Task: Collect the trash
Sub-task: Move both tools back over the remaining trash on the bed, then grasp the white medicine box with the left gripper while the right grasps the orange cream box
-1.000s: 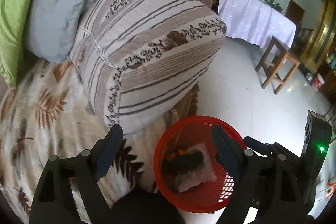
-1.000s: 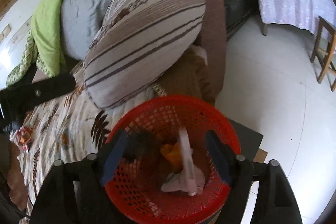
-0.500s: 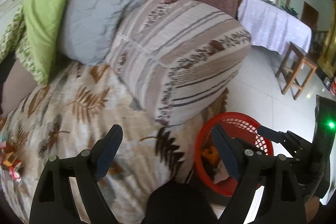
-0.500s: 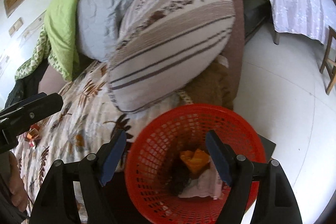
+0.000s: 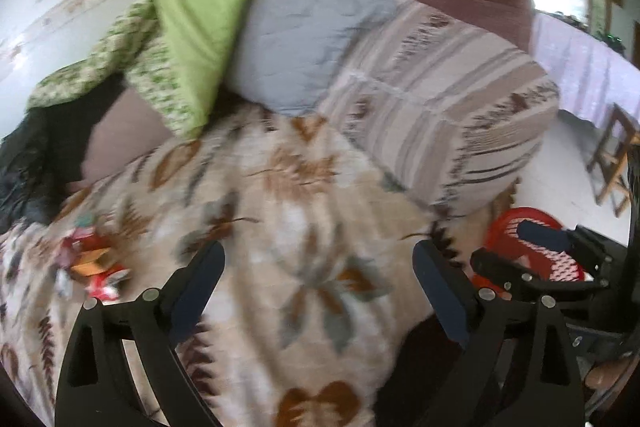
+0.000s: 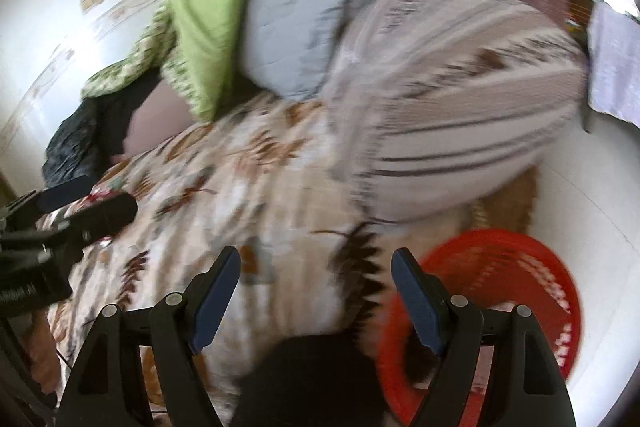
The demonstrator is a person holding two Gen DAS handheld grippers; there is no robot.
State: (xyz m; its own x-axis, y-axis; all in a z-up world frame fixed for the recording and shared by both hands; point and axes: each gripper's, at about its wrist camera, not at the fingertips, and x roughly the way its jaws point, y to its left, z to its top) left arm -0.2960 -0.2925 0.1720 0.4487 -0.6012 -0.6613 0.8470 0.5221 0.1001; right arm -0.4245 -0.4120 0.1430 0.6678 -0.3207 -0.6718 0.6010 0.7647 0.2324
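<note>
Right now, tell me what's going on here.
A person is collecting trash with a gripper in each hand. Both the left gripper and the right gripper are open and empty; the left one's jaws have just been opening. They point over the leaf-patterned blanket. A small pile of wrappers lies on it at the left. The red basket stands on the floor at the right.

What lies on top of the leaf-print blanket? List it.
On the leaf-print blanket lie crumpled red wrappers and the striped cushion. The blur hides how many wrappers; whatever the cushion covers is unseen.
</note>
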